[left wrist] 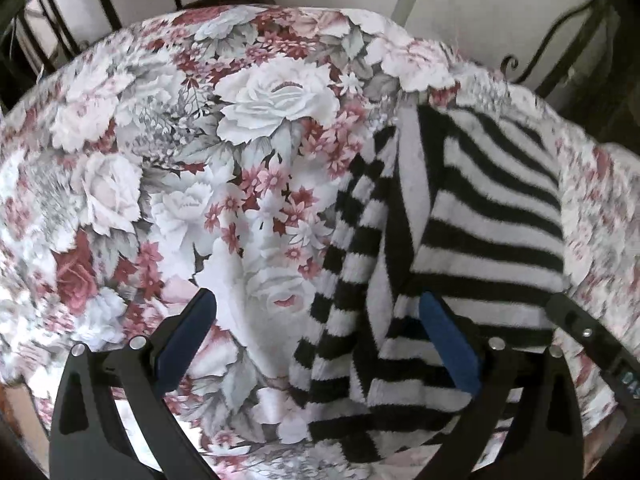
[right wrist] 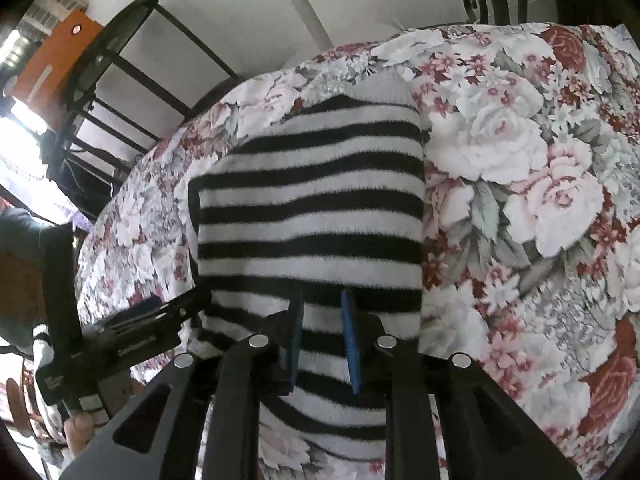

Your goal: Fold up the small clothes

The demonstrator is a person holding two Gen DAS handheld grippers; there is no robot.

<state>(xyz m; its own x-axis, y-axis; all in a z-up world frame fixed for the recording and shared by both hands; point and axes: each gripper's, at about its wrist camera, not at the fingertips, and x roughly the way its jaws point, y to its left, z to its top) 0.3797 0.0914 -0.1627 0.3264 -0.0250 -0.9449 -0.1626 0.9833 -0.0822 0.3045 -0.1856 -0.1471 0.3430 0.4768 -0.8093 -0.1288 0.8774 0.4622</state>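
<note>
With the left hand-held gripper [left wrist: 316, 344] wide open and empty over the striped garment [right wrist: 312, 208] on the floral-covered tabletop [left wrist: 160, 160], and the right hand-held gripper [right wrist: 322, 340] narrowly parted above it, gripping nothing, the loose fold may slump open.

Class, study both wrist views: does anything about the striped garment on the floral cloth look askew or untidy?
Yes. In the left wrist view, the striped garment's left edge is bunched, with a narrow strip lying crooked, its stripes running at an angle to the main panel. In the right wrist view the panel looks flat. The floral cloth seems undisturbed.
</note>
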